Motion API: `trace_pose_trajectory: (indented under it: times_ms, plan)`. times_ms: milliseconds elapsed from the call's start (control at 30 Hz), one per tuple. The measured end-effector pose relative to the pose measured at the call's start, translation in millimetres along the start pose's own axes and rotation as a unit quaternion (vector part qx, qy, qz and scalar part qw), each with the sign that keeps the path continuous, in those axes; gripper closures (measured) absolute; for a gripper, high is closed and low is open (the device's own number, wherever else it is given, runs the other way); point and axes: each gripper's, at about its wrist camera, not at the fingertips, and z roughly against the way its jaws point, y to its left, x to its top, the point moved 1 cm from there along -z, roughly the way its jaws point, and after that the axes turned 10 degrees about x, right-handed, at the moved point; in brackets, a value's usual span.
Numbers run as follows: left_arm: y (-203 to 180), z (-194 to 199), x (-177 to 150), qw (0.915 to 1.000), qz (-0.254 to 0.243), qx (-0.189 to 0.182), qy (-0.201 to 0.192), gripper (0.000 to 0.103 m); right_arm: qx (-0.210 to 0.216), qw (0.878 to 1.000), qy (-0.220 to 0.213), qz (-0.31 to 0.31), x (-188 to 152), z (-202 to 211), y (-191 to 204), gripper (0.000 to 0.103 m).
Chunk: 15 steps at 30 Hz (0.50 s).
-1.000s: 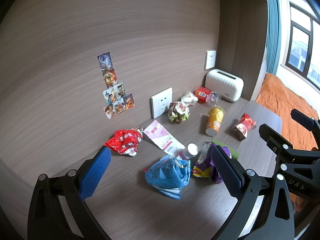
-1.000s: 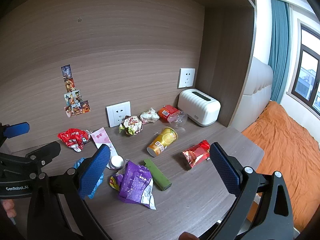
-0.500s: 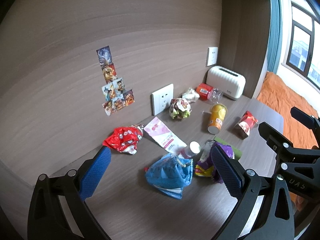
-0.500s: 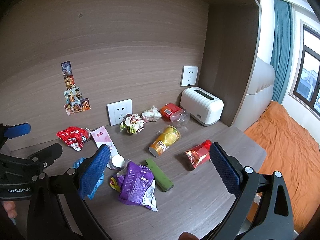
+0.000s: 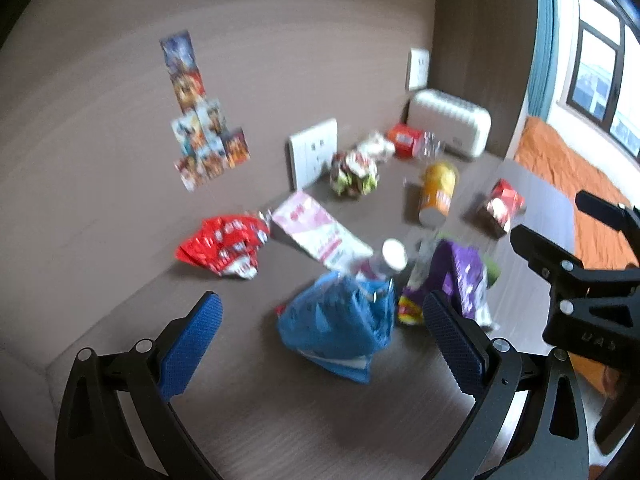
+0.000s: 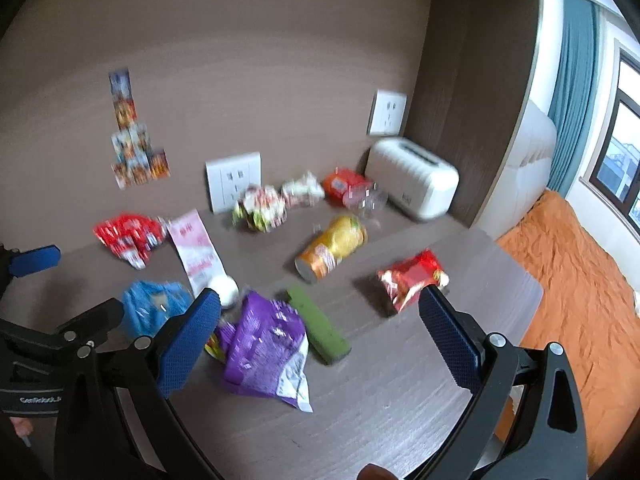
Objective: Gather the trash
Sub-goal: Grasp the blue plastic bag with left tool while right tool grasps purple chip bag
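Both views have dipped closer to the litter; left tongs [image 5: 320, 340] and right tongs [image 6: 320, 336] hang spread and empty, so every wrapper, blue bag [image 5: 340, 326] included, sits uncollected on the counter [image 6: 400, 408].

Soft daylight from the window [image 5: 600, 80] at right — motion blur, fisheye-bent edges

Both tools [image 5: 320, 344] [image 6: 320, 340] spread wide, empty
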Motion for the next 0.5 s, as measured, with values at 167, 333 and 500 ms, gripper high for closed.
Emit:
trace_pose_trajectory:
  times_ms: [167,333,500]
  plan:
    - [-12,-25,-12,0.9989,-0.046,0.003,0.01,0.005,0.042,0.997,0.062,-0.027,-9,-29,-7,0.004]
    - [-24,-50,-16,0.9961,-0.087,0.007,0.014,0.005,0.075,0.992,0.093,-0.038,-11,-51,-2,0.004]
    - [-32,-76,-14,0.9939,-0.107,0.014,0.023,0.005,0.079,0.99,0.12,-0.016,-11,-78,13,0.004]
